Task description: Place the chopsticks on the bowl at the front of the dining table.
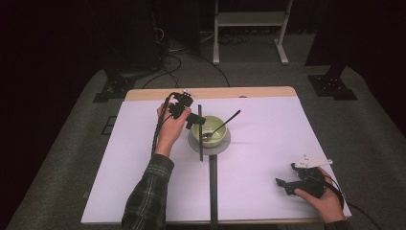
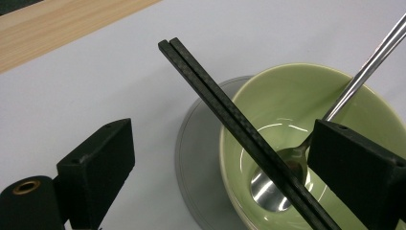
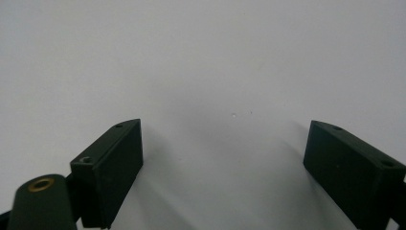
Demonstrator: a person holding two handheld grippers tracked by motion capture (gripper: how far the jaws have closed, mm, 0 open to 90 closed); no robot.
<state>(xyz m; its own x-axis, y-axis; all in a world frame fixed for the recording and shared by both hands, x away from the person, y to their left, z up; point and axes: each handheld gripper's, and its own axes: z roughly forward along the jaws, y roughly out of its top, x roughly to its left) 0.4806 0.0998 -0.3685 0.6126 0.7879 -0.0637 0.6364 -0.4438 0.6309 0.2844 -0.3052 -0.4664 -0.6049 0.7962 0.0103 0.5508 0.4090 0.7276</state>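
Observation:
A pale green bowl (image 1: 214, 132) stands on a grey saucer (image 1: 225, 145) near the middle of the table. In the bowl (image 2: 306, 91) lies a metal spoon (image 2: 274, 187), its handle (image 1: 230, 120) pointing to the far right. A pair of black chopsticks (image 1: 200, 136) rests across the bowl's rim. My left gripper (image 1: 195, 120) hovers open at the bowl's left edge. In the left gripper view the chopsticks (image 2: 230, 115) run between its jaws without touching either. My right gripper (image 1: 286, 175) is open low over the bare sheet at the near right, nothing between its jaws.
A white sheet (image 1: 268, 143) covers the table; a strip of bare wood (image 1: 210, 92) shows along the far edge. A dark upright bar (image 1: 213, 191) rises at the near middle. A white-framed stand (image 1: 249, 28) and cables sit on the floor beyond.

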